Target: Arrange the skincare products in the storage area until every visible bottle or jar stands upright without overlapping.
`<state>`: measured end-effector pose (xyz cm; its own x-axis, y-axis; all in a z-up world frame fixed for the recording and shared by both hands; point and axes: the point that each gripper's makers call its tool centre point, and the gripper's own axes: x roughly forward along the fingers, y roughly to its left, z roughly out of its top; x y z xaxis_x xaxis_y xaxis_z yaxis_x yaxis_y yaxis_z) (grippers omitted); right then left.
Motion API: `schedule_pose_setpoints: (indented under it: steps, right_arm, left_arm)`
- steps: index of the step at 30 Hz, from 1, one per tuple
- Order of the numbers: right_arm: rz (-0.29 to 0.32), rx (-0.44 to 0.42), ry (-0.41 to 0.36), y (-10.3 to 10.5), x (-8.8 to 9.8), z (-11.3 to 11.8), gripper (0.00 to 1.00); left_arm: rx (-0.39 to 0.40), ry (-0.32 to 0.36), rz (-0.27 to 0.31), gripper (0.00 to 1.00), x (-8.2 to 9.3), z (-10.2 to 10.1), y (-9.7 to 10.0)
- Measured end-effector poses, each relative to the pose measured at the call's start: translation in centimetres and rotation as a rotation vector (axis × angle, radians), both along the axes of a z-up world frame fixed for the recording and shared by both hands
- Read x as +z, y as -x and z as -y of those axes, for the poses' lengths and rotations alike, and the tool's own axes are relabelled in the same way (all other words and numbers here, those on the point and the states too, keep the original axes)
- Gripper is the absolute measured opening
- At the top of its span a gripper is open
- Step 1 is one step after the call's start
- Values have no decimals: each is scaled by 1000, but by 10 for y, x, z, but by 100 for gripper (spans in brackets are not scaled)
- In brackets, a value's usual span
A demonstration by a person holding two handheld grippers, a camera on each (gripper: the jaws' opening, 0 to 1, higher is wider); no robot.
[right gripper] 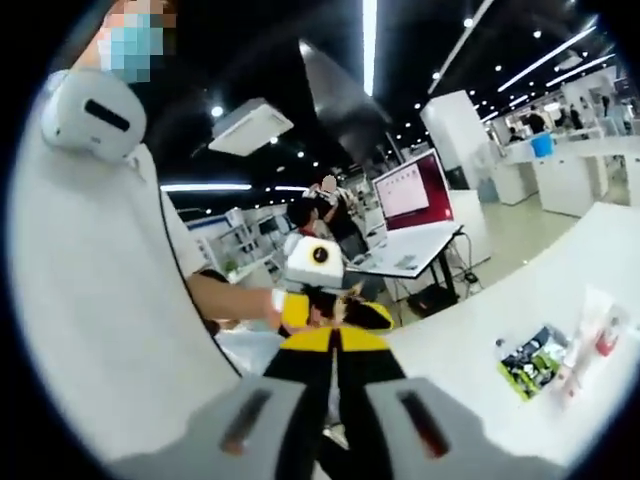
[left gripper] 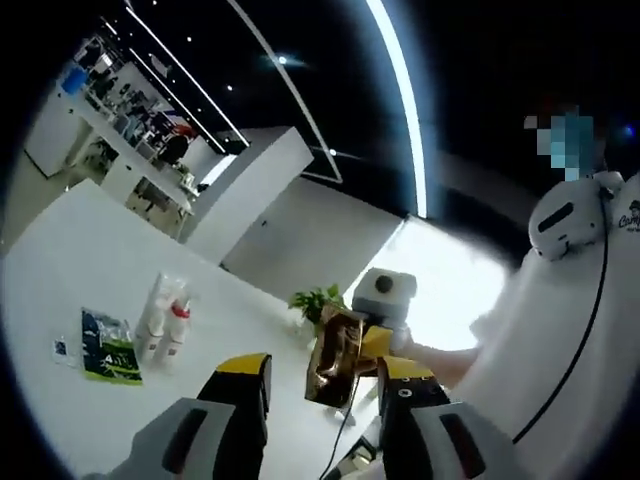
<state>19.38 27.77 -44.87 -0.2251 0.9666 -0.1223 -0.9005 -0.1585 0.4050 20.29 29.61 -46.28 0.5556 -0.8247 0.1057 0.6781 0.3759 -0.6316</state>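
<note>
**Mia:** What is the left gripper [left gripper: 325,385] doing?

**Ben:** Its two yellow-tipped jaws stand apart. Nothing is held between them. It is up above the white table [left gripper: 80,270].

**Mia:** And the right gripper [right gripper: 338,345]?

**Ben:** In the right gripper view its jaws are pressed together. I see nothing pinched in them.

**Mia:** Where are the skincare products?

**Ben:** In the left gripper view, the bottles in a clear pack [left gripper: 165,318] lie flat on the table, ahead of the left jaw and off to its left. One has a red cap. A green and blue packet [left gripper: 108,347] lies just beside them, also flat.

**Mia:** Is anything closer?

**Ben:** A shiny gold-brown pack [left gripper: 338,355] sits just past the jaw tips, held in the other gripper, with a small green plant [left gripper: 315,300] behind it.

**Mia:** Who holds the grippers?

**Ben:** A person in a white top [right gripper: 90,300].
</note>
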Motion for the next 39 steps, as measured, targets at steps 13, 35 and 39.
schedule_pose_setpoints:
  steps: [13,35,39]
  right_arm:
    - [-102,-80,-86,-21,9,-10,7]
    - [-124,-204,-108,-28,13,3,3]
    - [-65,-224,-97,-32,13,6,2]
  left_arm:
    - [48,-3,29,1,12,-1,-4]
    - [-58,-18,-6,1,12,49,-13]
    - [-61,-39,-19,2,10,51,-16]
